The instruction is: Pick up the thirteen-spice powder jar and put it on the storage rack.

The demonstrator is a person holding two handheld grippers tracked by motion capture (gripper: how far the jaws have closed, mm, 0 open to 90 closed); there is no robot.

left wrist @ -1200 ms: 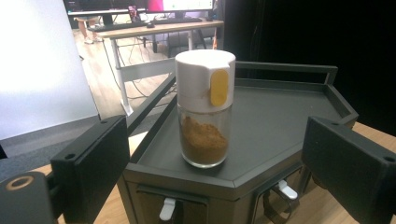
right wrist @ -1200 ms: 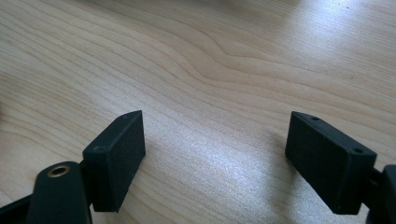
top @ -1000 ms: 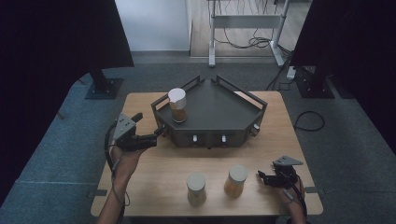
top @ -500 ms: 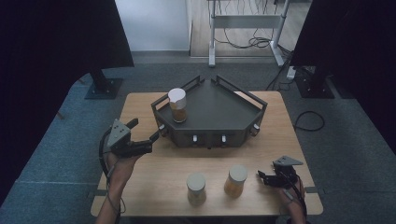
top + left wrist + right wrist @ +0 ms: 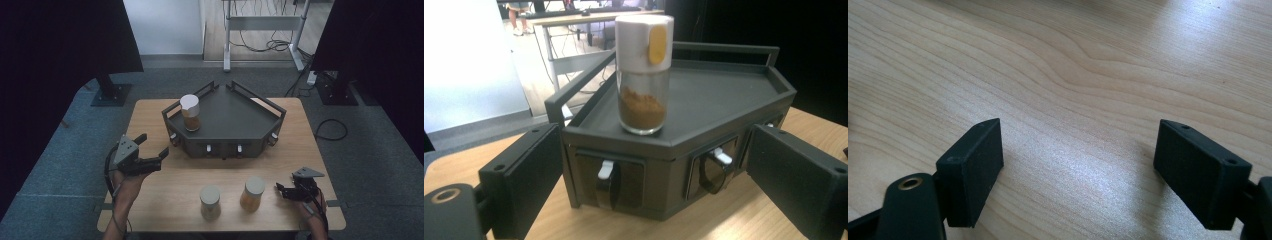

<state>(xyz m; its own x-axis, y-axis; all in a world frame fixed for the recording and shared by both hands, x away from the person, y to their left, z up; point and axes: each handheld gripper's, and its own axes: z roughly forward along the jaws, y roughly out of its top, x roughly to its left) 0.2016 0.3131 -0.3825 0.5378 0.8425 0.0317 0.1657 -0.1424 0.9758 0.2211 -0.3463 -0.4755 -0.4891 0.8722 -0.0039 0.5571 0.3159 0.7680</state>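
A dark angular rack (image 5: pixel 235 117) (image 5: pixel 724 100) stands at the back middle of the wooden table (image 5: pixel 150 117). On its left end a spice jar (image 5: pixel 190 112) (image 5: pixel 643 70) stands upright, white-capped with brown powder. My left gripper (image 5: pixel 154 150) (image 5: pixel 659 185) hovers left of the rack, open, jaws empty and aimed at the rack's front. Two more capped jars stand near the front edge: one (image 5: pixel 210 202) at the middle, another (image 5: pixel 252 193) to its right. My right gripper (image 5: pixel 280 190) (image 5: pixel 1080 170) rests low at the front right, open over bare wood, just right of that jar.
The rack's front face carries several small drawers with white handles (image 5: pixel 606 170). A metal-legged desk (image 5: pixel 260 30) stands on the floor behind the table, with cables. Dark stands (image 5: pixel 107 90) (image 5: pixel 340 90) flank the back corners.
My left gripper has drawn back from the rack's left corner, toward the left and the front of the table, and sunk a little. The right gripper has stayed put.
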